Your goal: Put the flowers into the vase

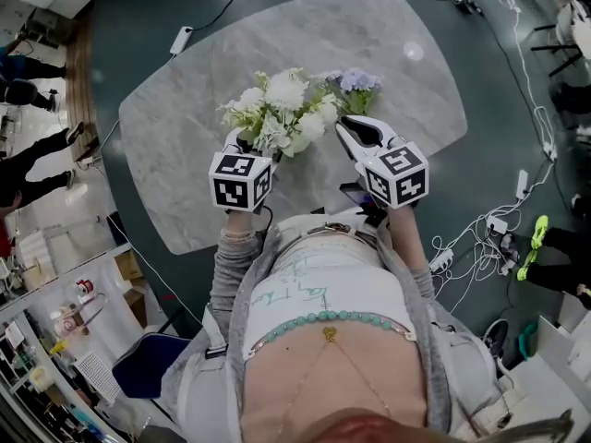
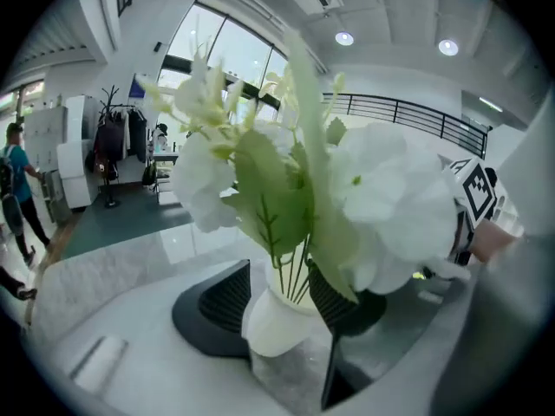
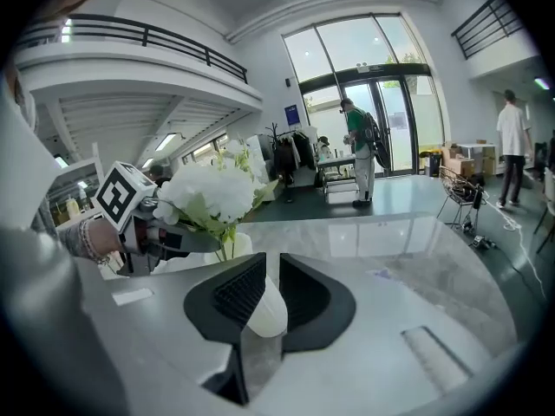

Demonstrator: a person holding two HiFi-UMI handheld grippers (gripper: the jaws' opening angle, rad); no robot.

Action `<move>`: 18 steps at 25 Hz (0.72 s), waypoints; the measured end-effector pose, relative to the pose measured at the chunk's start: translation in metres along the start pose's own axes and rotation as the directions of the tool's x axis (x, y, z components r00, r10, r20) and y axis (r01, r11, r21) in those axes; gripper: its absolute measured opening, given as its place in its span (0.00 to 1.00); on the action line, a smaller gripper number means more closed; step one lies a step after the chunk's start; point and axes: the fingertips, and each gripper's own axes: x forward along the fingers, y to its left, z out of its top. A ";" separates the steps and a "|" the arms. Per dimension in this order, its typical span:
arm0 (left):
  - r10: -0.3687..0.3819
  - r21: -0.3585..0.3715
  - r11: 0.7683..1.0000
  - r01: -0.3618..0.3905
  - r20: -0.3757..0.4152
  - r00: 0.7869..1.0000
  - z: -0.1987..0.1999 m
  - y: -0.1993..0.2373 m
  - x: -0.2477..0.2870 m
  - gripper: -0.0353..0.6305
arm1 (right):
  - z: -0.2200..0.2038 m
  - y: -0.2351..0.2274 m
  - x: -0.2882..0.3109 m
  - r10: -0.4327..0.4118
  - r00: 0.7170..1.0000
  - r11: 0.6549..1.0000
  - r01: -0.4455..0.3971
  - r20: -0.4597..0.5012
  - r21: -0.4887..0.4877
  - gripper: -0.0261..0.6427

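Observation:
A bunch of white flowers [image 1: 282, 109] with pale purple blooms [image 1: 355, 81] at its right is held over the near part of the grey marble table [image 1: 185, 127]. Its green stems run down into a white vase [image 2: 273, 328], and my left gripper [image 2: 282, 293] is shut on the vase's neck. The same vase [image 3: 232, 248] and flowers [image 3: 212, 193] show at the left of the right gripper view. My right gripper [image 3: 270, 284] is to the right of the bunch, shut on a small white rounded object [image 3: 264, 310]; I cannot tell what it is. In the head view the left gripper [image 1: 247, 139] and right gripper [image 1: 355, 129] flank the bunch.
Cables and power strips [image 1: 480, 229] lie on the floor to the right of the table. A blue chair [image 1: 148, 363] is near my left side. People stand in the hall beyond the table [image 3: 357, 150], and another at the far left [image 2: 17, 189].

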 end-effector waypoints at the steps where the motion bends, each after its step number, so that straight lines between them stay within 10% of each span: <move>1: 0.007 0.020 1.000 -0.007 -0.023 1.000 -0.001 0.001 0.001 0.36 | 0.002 0.001 -0.002 0.008 1.000 1.000 -0.007 0.013 0.000 0.15; 18: 0.054 0.051 0.997 -0.049 -0.092 0.994 -0.006 -0.012 0.000 0.42 | 0.022 -0.022 -0.029 0.061 0.992 0.998 -0.063 0.115 0.018 0.18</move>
